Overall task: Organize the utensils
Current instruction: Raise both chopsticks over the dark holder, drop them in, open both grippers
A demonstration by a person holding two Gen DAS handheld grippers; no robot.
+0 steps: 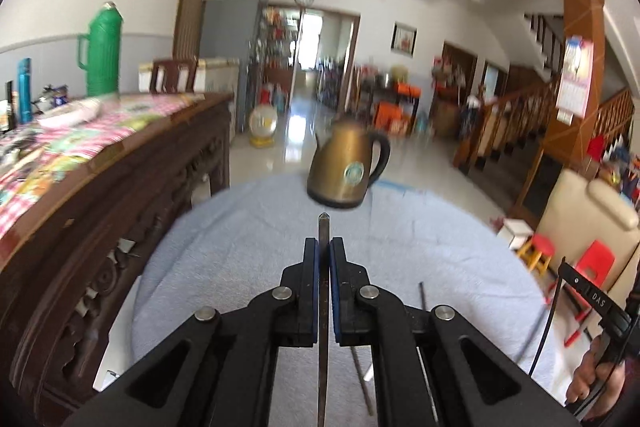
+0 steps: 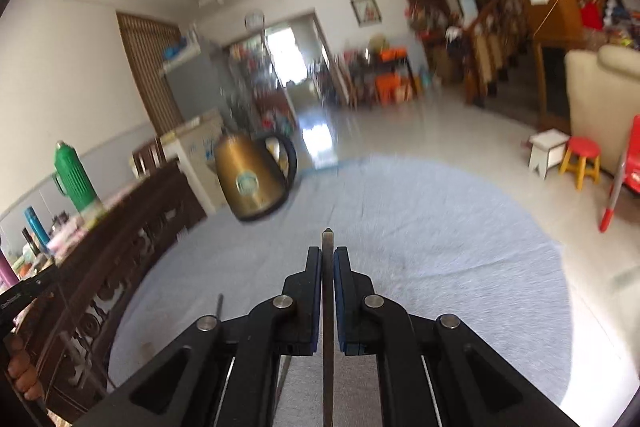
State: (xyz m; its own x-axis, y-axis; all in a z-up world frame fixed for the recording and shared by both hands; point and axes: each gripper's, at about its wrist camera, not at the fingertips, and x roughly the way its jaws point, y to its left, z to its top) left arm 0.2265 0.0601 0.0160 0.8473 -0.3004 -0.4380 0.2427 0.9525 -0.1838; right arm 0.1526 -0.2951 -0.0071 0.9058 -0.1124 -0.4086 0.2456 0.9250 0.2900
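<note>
My left gripper is shut on a thin dark chopstick that runs lengthwise between the blue pads, with its pointed tip sticking out ahead. My right gripper is shut the same way on a second dark chopstick. Both are held above a round table under a pale blue cloth. More chopsticks lie on the cloth below, one by the left gripper and one left of the right gripper. Both views are blurred by motion.
A brass-coloured kettle stands at the table's far edge. A dark carved sideboard with a green thermos runs along the left. Small stools and a cream sofa are on the right. A hand shows at the edge.
</note>
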